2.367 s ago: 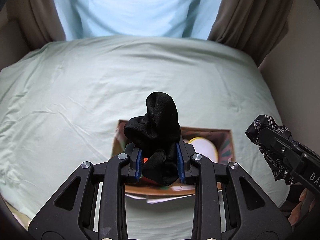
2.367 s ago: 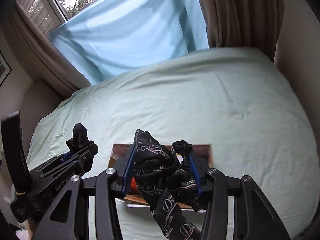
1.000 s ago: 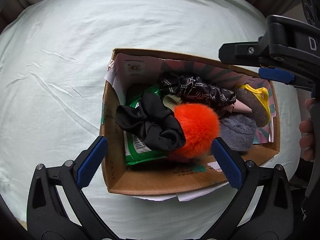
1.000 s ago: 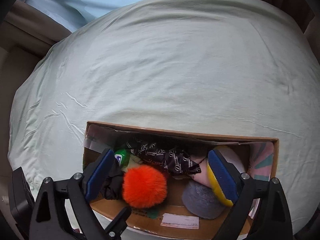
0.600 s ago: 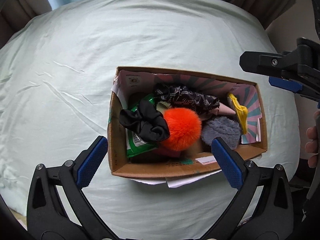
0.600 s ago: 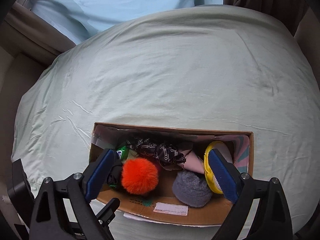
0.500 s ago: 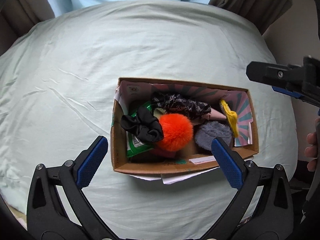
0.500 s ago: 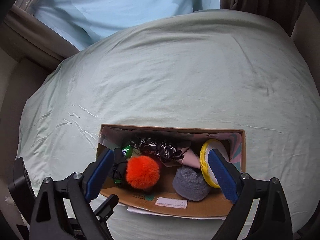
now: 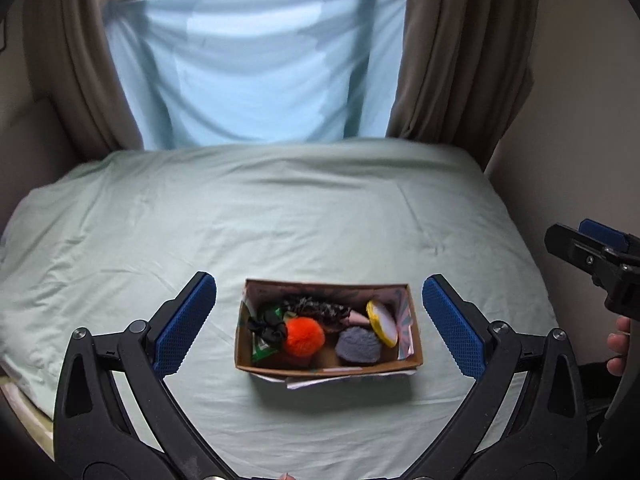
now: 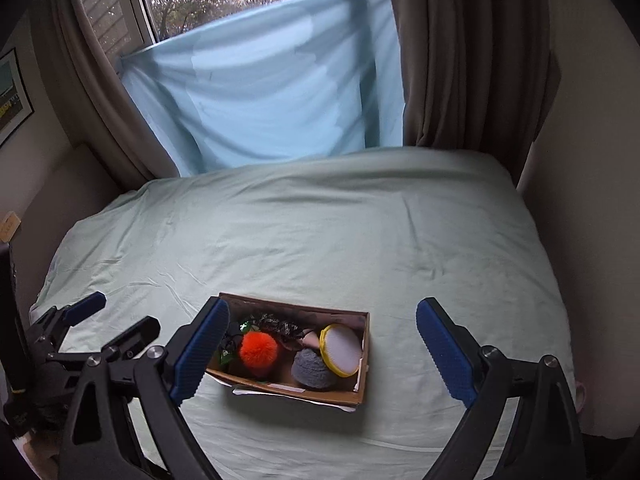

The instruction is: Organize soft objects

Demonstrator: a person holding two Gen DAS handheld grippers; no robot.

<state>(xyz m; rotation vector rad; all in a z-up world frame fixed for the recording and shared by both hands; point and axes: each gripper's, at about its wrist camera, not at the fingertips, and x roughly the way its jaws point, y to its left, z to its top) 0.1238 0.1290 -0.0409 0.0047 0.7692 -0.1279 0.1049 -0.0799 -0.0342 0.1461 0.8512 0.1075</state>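
A cardboard box (image 9: pixel 320 369) (image 10: pixel 352 394) lies on the pale green bed. Inside it are an orange pom-pom (image 9: pixel 304 336) (image 10: pixel 258 349), a black scrunchie (image 9: pixel 267 328), a black patterned cloth (image 9: pixel 316 308) (image 10: pixel 276 326), a grey fluffy ball (image 9: pixel 358 346) (image 10: pixel 312 368) and a yellow-rimmed pad (image 9: pixel 382 322) (image 10: pixel 340 346). My left gripper (image 9: pixel 320 328) hangs well above the box, open and empty. My right gripper (image 10: pixel 324 354) is likewise high over it, open and empty. Each gripper's fingers also show at the edge of the other wrist view.
The bed (image 9: pixel 280 208) fills the space between beige walls. A light blue sheet (image 9: pixel 256 68) hangs over the window, flanked by brown curtains (image 9: pixel 460 52). A person's fingers (image 9: pixel 618 348) show at the right edge. A framed picture (image 10: pixel 10 96) hangs on the left wall.
Both grippers let the black scrunchie and the patterned cloth go into the box, then rose and pulled back. The box looks smaller now, and the window has come into view.
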